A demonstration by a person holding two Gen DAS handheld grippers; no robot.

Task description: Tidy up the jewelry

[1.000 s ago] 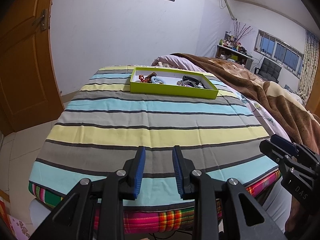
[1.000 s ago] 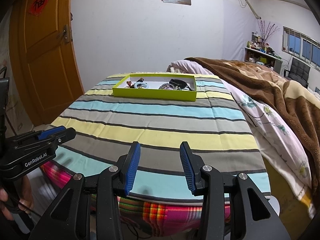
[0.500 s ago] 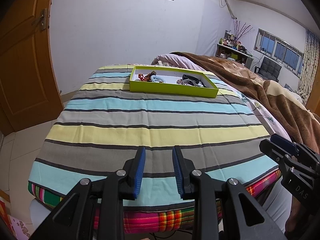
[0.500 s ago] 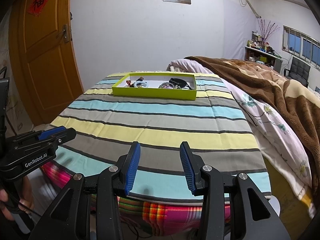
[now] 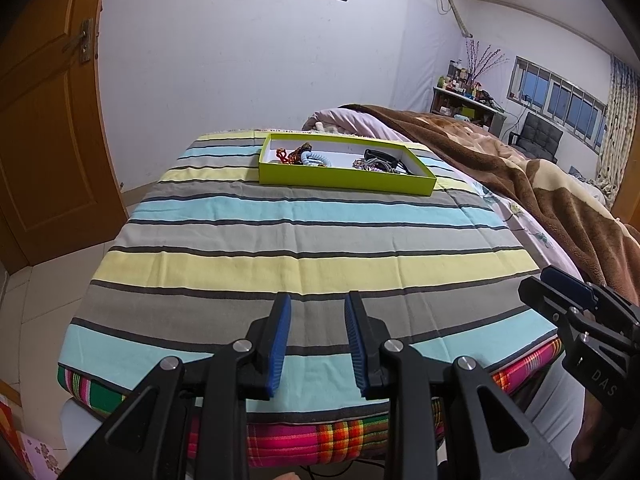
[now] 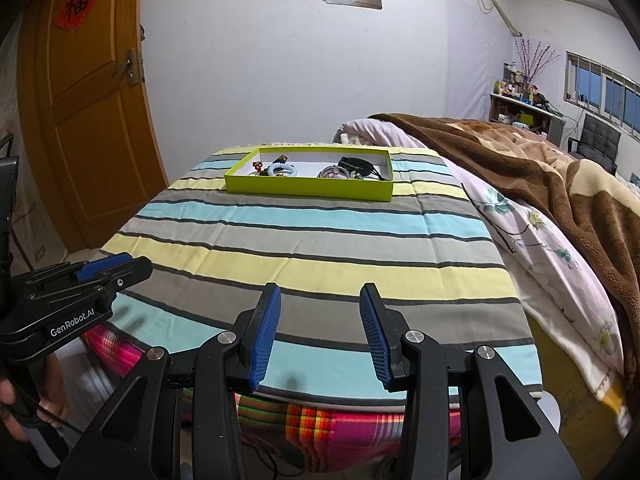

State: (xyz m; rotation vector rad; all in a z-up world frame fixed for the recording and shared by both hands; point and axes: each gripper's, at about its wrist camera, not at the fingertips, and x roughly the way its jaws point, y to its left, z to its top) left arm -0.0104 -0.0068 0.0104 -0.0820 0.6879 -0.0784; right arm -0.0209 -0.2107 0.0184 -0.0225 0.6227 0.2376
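A lime-green tray (image 5: 344, 180) (image 6: 308, 190) stands at the far end of the striped tablecloth (image 5: 312, 236). In it lie a light-blue bracelet (image 5: 316, 158) (image 6: 282, 169), a red-and-dark beaded piece (image 5: 294, 154), and a black band with a tangle of jewelry (image 5: 382, 159) (image 6: 356, 168). My left gripper (image 5: 318, 340) is open and empty above the table's near edge. My right gripper (image 6: 322, 336) is open and empty above the near edge too, beside the left one (image 6: 68, 296).
A bed with a brown blanket (image 6: 540, 168) and floral sheet (image 6: 536, 232) lies against the table's right side. An orange door (image 6: 84, 120) stands at the left. The right gripper shows at the right edge of the left wrist view (image 5: 580, 320).
Both grippers drift slightly; the tray sits a little lower in both views. Nothing was taken hold of or let go.
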